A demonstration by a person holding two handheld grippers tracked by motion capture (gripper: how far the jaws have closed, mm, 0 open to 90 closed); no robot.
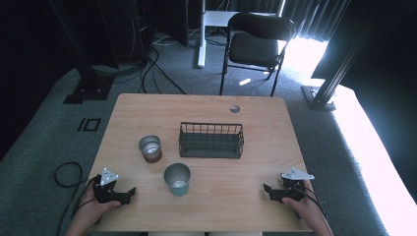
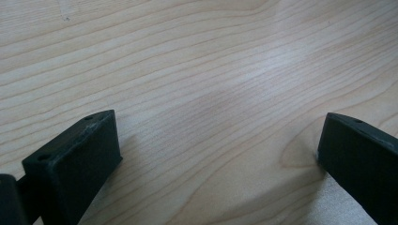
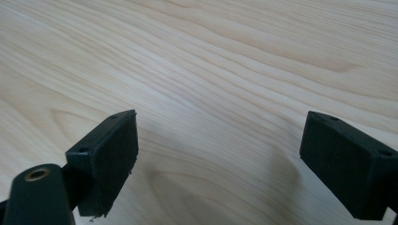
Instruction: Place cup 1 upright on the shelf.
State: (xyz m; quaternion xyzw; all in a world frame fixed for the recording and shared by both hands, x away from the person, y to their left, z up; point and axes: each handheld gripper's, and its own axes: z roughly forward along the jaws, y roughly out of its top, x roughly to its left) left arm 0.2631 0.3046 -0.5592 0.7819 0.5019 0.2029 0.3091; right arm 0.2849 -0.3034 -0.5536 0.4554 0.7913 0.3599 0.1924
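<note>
High view: both claws point(image 1: 132, 191) point(image 1: 266, 188) near table's point(image 1: 255, 123) front edge.

A curtained lab or studio: black metal frame posts point(image 1: 339, 64), floor cables point(image 1: 152, 73), folding chair point(image 1: 255, 46).

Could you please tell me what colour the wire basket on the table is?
Dark green, judging by the high view: rectangular wire basket.

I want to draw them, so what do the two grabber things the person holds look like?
Both are black. The left tool and the right tool each carry a grey three-cornered plate on top and trail a thin black cable. Up close, each has two chunky, blocky black jaws with small screw holes. The right one shows a brass-coloured ring near its base. No sleeves show on the forearms.
</note>
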